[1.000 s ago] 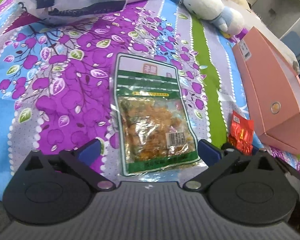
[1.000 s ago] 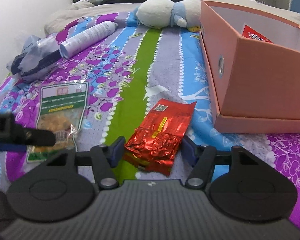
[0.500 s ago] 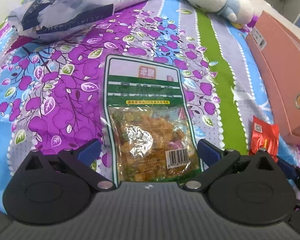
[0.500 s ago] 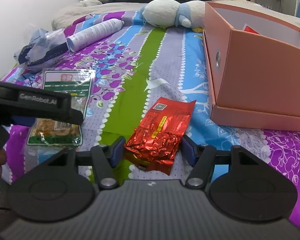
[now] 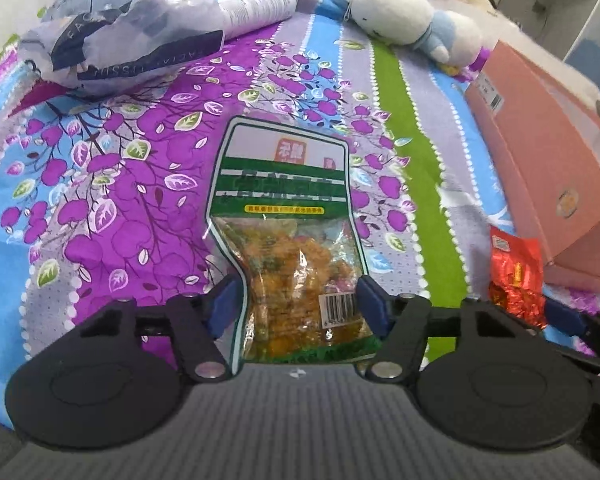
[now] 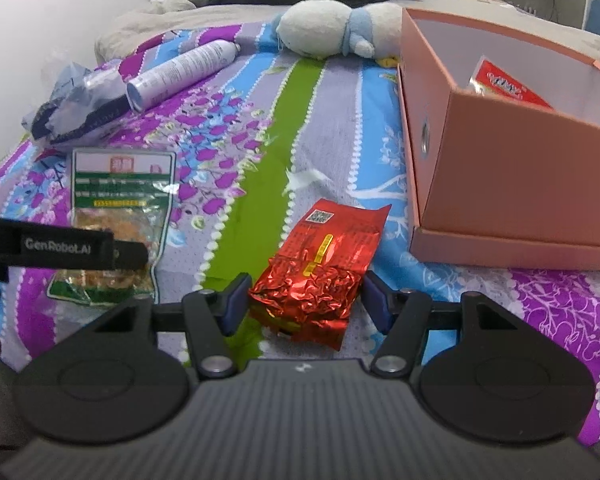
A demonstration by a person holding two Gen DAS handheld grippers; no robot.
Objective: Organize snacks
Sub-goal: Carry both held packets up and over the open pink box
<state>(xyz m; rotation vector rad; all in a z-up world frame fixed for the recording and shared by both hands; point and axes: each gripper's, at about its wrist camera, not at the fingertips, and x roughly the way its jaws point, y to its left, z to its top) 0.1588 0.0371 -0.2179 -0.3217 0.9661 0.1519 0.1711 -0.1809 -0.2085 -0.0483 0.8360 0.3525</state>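
Observation:
A green-and-clear snack bag (image 5: 292,240) with orange pieces lies on the patterned bedspread. My left gripper (image 5: 298,306) is closed onto the bag's lower end, and the bag is pinched narrower between the blue pads. The bag also shows in the right wrist view (image 6: 116,216), partly behind the left gripper's arm. A red foil packet (image 6: 320,276) lies between the fingers of my right gripper (image 6: 304,304); the pads stand just beside it, with small gaps. The packet also shows in the left wrist view (image 5: 516,276). A pink box (image 6: 512,168) at the right holds a red-and-white packet (image 6: 504,84).
A white plush toy (image 6: 332,28), a white spray can (image 6: 184,72) and a crumpled tissue pack (image 6: 72,108) lie at the far side of the bed. The wall is at the left. Dark clothes lie behind the plush toy.
My left gripper has moved forward over the snack bag and its jaws have closed from wide open onto the bag's lower end. My right gripper's jaws have narrowed slightly around the red packet.

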